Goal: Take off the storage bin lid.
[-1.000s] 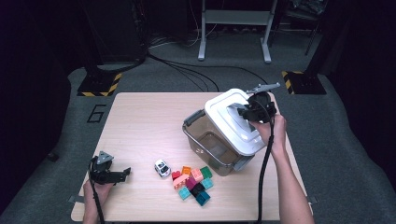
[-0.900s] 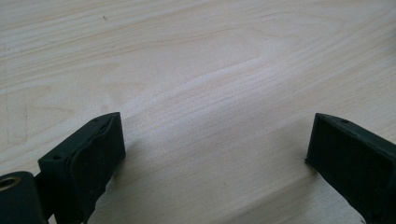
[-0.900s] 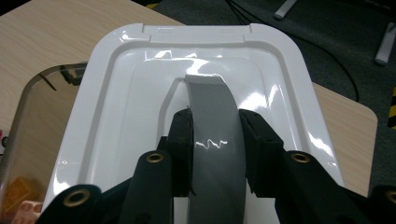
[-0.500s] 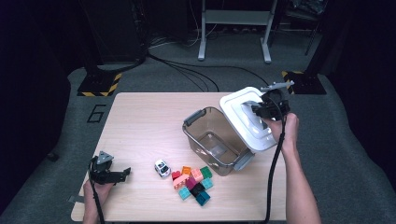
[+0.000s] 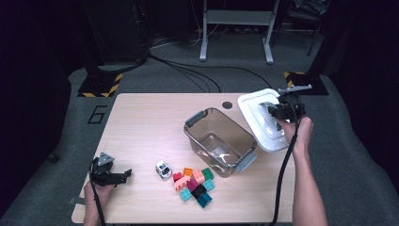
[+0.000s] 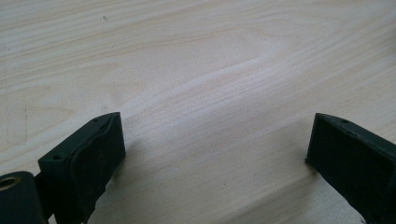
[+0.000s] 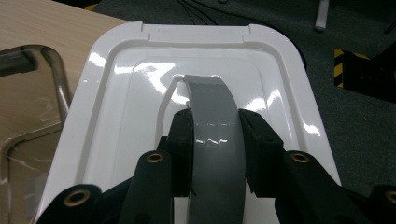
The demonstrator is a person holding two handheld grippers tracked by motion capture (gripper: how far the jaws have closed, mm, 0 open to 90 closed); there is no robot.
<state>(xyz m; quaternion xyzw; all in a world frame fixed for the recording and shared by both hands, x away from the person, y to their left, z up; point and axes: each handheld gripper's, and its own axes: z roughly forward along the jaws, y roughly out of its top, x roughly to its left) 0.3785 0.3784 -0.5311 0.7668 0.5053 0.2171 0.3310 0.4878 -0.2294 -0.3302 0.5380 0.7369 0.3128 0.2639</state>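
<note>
While clamped on the white lid's (image 7: 196, 60) grey handle (image 7: 215, 140), right tool (image 7: 215, 140); left tool (image 6: 215, 154) wide open, idle.

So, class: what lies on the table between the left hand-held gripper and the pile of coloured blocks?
In the high view, a small white toy car sits between the left hand-held gripper and the blocks.
</note>
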